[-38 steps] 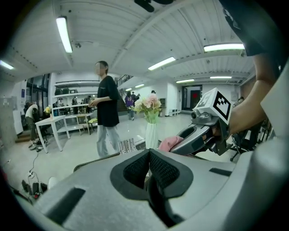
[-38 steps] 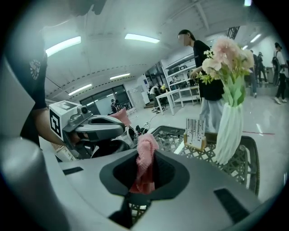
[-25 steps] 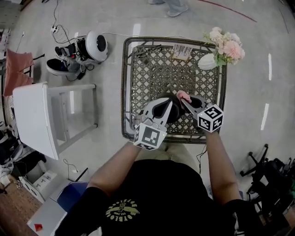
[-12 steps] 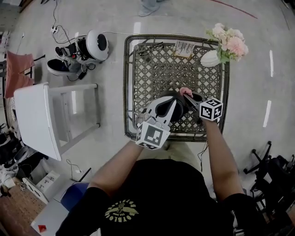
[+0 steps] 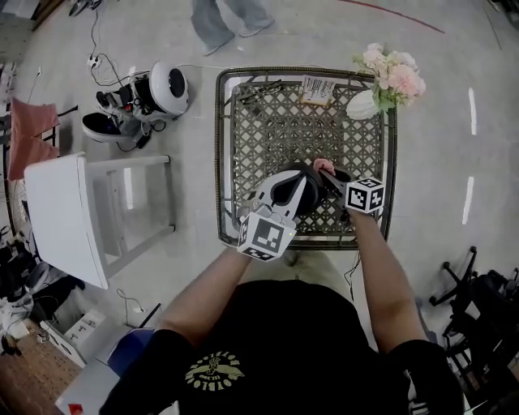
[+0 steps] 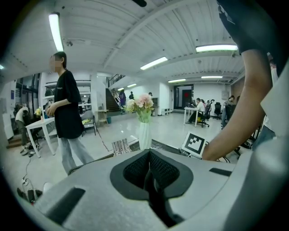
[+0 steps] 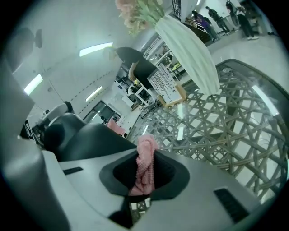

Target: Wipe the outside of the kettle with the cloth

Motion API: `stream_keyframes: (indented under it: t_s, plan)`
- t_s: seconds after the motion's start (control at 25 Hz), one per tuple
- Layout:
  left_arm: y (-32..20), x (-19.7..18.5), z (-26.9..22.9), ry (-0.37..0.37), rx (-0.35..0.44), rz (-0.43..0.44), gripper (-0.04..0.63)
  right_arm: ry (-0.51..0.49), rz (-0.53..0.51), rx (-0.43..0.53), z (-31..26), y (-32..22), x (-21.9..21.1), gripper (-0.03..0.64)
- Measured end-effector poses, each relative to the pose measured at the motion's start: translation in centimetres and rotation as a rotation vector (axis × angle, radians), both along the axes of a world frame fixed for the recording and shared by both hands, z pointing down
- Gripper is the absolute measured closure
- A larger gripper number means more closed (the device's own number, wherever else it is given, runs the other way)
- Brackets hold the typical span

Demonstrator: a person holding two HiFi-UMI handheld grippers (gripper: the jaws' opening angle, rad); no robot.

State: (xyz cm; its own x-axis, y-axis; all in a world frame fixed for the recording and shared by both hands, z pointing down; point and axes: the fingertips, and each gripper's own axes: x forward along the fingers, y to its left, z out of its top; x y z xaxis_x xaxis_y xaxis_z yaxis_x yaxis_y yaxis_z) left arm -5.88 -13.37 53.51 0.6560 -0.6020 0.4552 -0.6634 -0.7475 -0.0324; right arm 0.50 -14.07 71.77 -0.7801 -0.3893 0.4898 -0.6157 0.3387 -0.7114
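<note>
A black kettle [image 5: 313, 193] stands near the front edge of the lattice table [image 5: 268, 121], mostly hidden under my grippers. My left gripper [image 5: 295, 183] lies over its top from the left, jaws shut on a thin dark part that looks like the kettle's handle [image 6: 153, 189]. My right gripper [image 5: 328, 175] is at the kettle's right side, shut on a pink cloth [image 5: 324, 166]. In the right gripper view the cloth [image 7: 145, 167] sticks up from between the jaws, right beside the kettle's dark body [image 7: 90, 140].
A white vase of pink flowers [image 5: 366, 105] stands at the table's back right, with a barcode card [image 5: 316, 91] and dark spectacles [image 5: 259, 89] along the back. A white stool [image 5: 65, 211] is to the left on the floor. A person [image 5: 219, 24] walks beyond the table.
My right gripper with the cloth has drawn slightly in and up along the kettle's right side. The left gripper has hardly moved. The person at the back has walked leftward.
</note>
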Motion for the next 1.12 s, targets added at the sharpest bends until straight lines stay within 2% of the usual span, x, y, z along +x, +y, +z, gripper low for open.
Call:
stream_keyframes:
  t_s: [0.2,0.44,0.6,0.96,1.12]
  plan:
    - [-0.2,0.1,0.2,-0.005,0.008,0.006,0.584,-0.08,0.011,0.045,-4.6,-0.2,0.1,0.563]
    - [0.4,0.5,0.6,-0.041,0.015,0.043,0.586,-0.122,0.052,0.068,-8.1,0.3,1.2,0.563]
    - [0.4,0.4,0.5,-0.032,0.005,0.04,0.586,-0.158,0.07,0.07,-10.6,1.0,1.7,0.563]
    - [0.1,0.3,0.5,-0.004,-0.008,0.044,0.586,-0.324,0.166,0.086,-15.7,0.8,2.2,0.563]
    - [0.0,0.3,0.4,-0.01,0.001,0.031,0.586,-0.437,0.16,0.084,-17.4,0.6,1.6,0.563]
